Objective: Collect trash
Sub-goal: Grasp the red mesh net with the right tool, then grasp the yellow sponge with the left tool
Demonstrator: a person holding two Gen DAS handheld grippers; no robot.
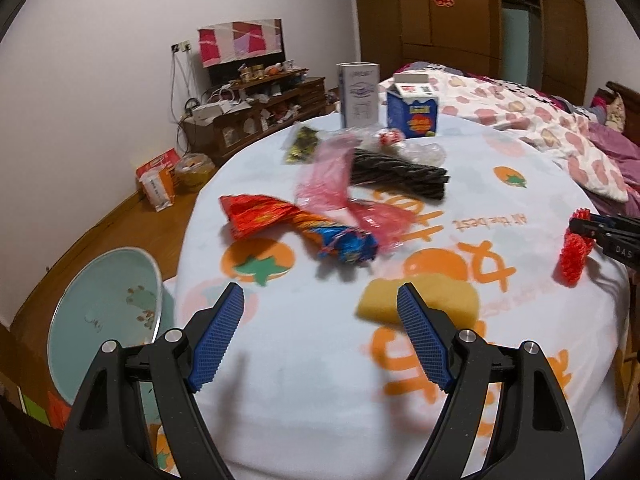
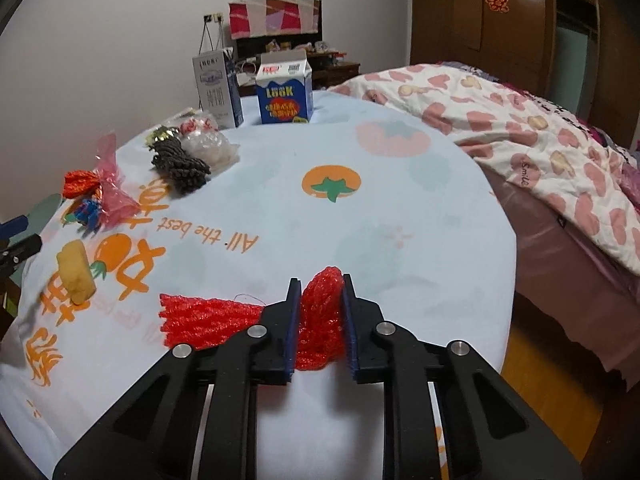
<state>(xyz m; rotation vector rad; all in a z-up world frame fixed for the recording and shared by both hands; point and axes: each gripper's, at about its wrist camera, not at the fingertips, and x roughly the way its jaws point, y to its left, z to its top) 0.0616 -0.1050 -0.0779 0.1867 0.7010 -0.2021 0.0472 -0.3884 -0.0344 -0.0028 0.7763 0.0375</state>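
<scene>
Trash lies scattered over the worktop (image 2: 400,200), which carries a pale cloth printed with orange fruit. I take the yellow sponge (image 1: 416,300) as my landmark.

Right tongs (image 2: 321,320): pressed in on the red foam net (image 2: 320,320), with the net pinched between the pads and bunched up above them. The rest of the net trails on the cloth towards the sponge, near it but apart. No earlier view is on hand to compare.

Left tongs (image 1: 320,320): spread wide, nothing between the pads. They hang over bare cloth just on the near side of the sponge; one pad overlaps the sponge's near edge in my view, and I cannot tell whether it touches.

Beyond the sponge:
- a red, orange and blue foil wrapper (image 1: 296,226), near;
- a pink plastic bag (image 1: 340,184), lying partly against the wrapper;
- a dark twisted bundle (image 1: 400,174), further back;
- a clear crumpled bag (image 1: 424,154) beside that bundle;
- a small dark and gold packet (image 1: 302,144), well apart.

At the far edge, well apart from the sponge, a tall white carton (image 1: 359,94) and a blue carton (image 1: 412,110) stand upright, side by side.

A pale green basin (image 1: 104,312) sits off the worktop's edge, on the left tongs' side of the sponge.
</scene>
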